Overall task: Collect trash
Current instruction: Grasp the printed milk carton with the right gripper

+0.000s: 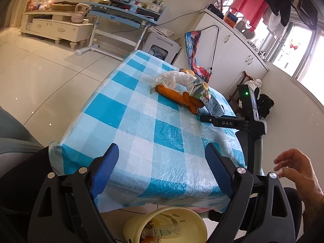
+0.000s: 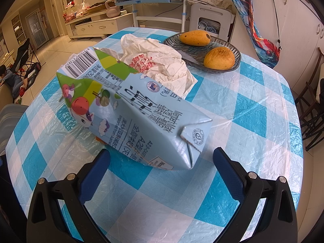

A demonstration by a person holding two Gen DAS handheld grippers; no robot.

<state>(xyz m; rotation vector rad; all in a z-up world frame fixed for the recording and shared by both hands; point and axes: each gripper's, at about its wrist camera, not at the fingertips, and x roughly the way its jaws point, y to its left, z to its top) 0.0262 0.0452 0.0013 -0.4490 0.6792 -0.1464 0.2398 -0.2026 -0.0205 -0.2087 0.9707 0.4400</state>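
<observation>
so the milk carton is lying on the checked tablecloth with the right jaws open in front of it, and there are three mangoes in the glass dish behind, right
Not quite: the glass dish holds two mangoes, not three, as the right wrist view shows. The rest stands: the milk carton lies on the checked tablecloth and the right gripper has its jaws open in front of it.

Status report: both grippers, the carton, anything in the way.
Left gripper open, empty. Right gripper open, just short of the milk carton. Carton on its side, leaning on carrots. Crumpled plastic bag behind.
</observation>
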